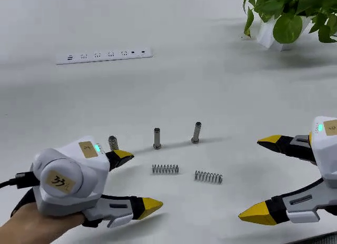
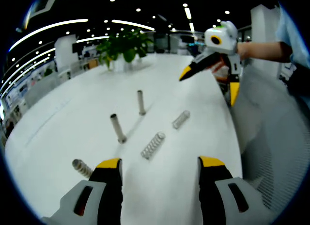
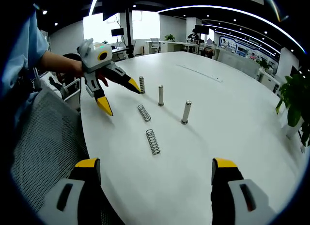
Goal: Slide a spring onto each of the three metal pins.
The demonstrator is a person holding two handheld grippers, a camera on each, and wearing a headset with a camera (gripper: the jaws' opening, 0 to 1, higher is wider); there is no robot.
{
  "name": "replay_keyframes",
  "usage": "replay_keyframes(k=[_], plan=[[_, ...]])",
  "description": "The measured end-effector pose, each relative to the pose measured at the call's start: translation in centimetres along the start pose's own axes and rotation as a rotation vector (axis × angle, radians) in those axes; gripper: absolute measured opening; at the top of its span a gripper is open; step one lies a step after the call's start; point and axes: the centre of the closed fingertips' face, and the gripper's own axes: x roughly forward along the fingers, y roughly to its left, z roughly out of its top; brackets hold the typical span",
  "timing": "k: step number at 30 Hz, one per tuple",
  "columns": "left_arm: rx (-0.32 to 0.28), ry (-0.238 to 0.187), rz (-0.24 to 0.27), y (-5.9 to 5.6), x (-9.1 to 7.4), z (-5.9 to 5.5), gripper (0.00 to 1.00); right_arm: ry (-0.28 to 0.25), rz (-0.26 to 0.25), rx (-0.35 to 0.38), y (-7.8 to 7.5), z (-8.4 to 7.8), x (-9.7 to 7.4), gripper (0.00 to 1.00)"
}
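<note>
Three metal pins stand in a row on the white table. The left pin (image 1: 113, 143) wears a spring; the middle pin (image 1: 157, 138) and right pin (image 1: 196, 132) are bare. Two loose springs lie flat in front of them, one (image 1: 165, 169) below the middle pin, the other (image 1: 208, 176) further right. My left gripper (image 1: 138, 181) is open and empty, one fingertip close to the sprung pin (image 2: 81, 168). My right gripper (image 1: 260, 178) hovers open and empty at the right, apart from the springs (image 3: 152, 141) (image 3: 143, 112).
A white power strip (image 1: 104, 56) lies far back on the table. A potted plant (image 1: 287, 15) stands at the back right corner. A mesh chair (image 3: 46, 137) sits beside the table's near edge.
</note>
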Motion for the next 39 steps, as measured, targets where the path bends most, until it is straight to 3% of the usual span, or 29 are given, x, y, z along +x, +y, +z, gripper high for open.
replay_keyframes(k=[2, 6, 7, 14, 19, 24, 27, 30, 39], plan=[[0.032, 0.037, -0.03, -0.4, 0.4, -0.1, 0.6, 0.002, 0.003, 0.003, 0.2, -0.1, 0.0, 0.96], [0.054, 0.084, -0.044, -0.4, 1.3, 0.0, 0.52, 0.005, 0.007, 0.012, 0.3, -0.5, -0.1, 0.96], [0.057, 0.121, -0.042, -0.2, 1.4, -0.5, 0.53, 0.006, 0.006, 0.012, 0.3, -0.6, -0.1, 0.96], [0.076, 0.173, -0.06, 0.4, 2.4, -0.2, 0.44, -0.002, 0.006, 0.028, 0.3, -1.0, -0.4, 0.95], [0.084, 0.237, -0.087, 0.8, 2.8, -0.5, 0.37, -0.012, 0.016, 0.04, 0.5, -1.1, -0.5, 0.94], [0.085, 0.281, -0.106, 0.8, 3.5, -0.6, 0.3, -0.011, 0.017, 0.044, 0.6, -1.2, -0.5, 0.94], [0.103, 0.3, -0.11, 0.7, 3.7, -0.6, 0.31, -0.015, 0.015, 0.049, 0.6, -1.2, -0.5, 0.94], [0.143, 0.328, -0.096, 1.3, 3.7, -0.6, 0.26, -0.02, 0.012, 0.052, 0.5, -1.1, -0.6, 0.94], [0.172, 0.371, -0.113, 1.4, 3.7, -0.7, 0.23, -0.014, 0.008, 0.065, 0.3, -1.6, -0.6, 0.94]])
